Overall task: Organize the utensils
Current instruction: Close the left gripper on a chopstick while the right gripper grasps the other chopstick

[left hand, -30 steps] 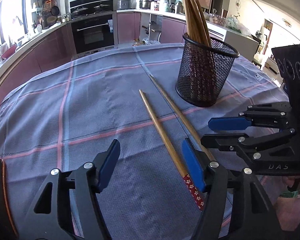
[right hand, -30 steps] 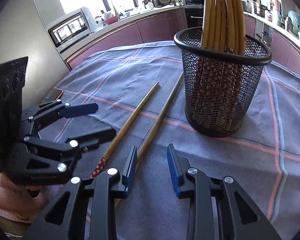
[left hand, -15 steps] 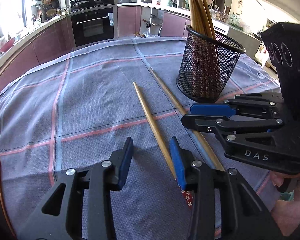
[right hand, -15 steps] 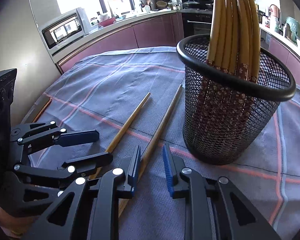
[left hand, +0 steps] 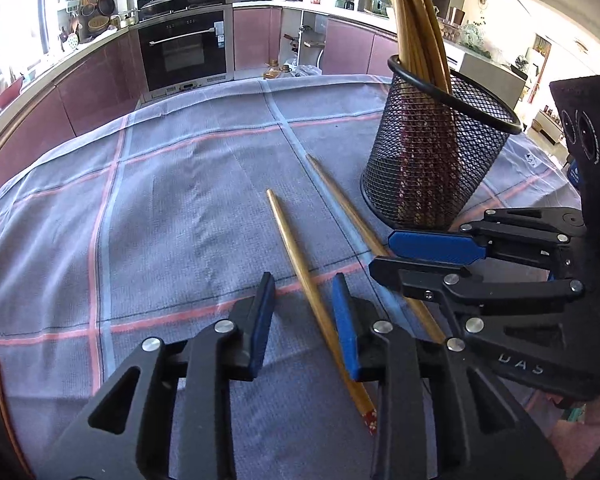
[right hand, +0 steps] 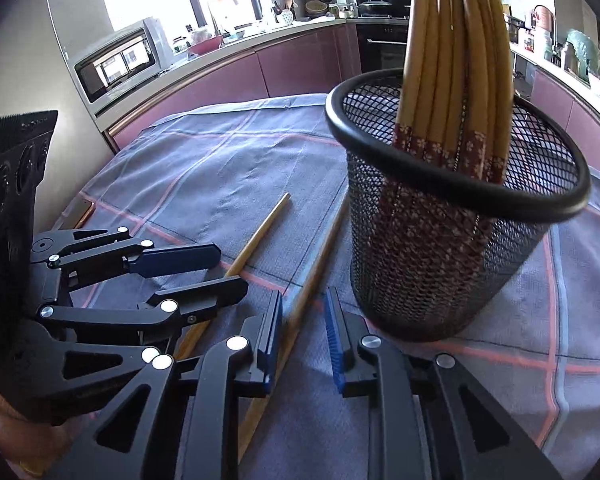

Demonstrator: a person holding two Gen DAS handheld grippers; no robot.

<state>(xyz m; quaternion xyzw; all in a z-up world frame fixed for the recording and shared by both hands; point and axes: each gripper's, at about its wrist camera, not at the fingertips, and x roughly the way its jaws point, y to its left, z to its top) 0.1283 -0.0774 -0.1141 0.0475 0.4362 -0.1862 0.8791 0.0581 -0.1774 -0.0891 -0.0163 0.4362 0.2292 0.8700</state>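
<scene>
Both grippers' jaws stand apart, each straddling a chopstick; one reads "DAS" [left hand: 521, 367].

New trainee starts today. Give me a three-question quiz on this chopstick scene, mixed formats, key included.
1. True or false: the mesh holder is empty.
2. How many chopsticks lie loose on the tablecloth?
3. The left gripper has its jaws: A) clamped shut on nothing, B) open around a loose chopstick, C) inside the holder.

Key: 1. False, it holds chopsticks. 2. Two. 3. B.
</scene>
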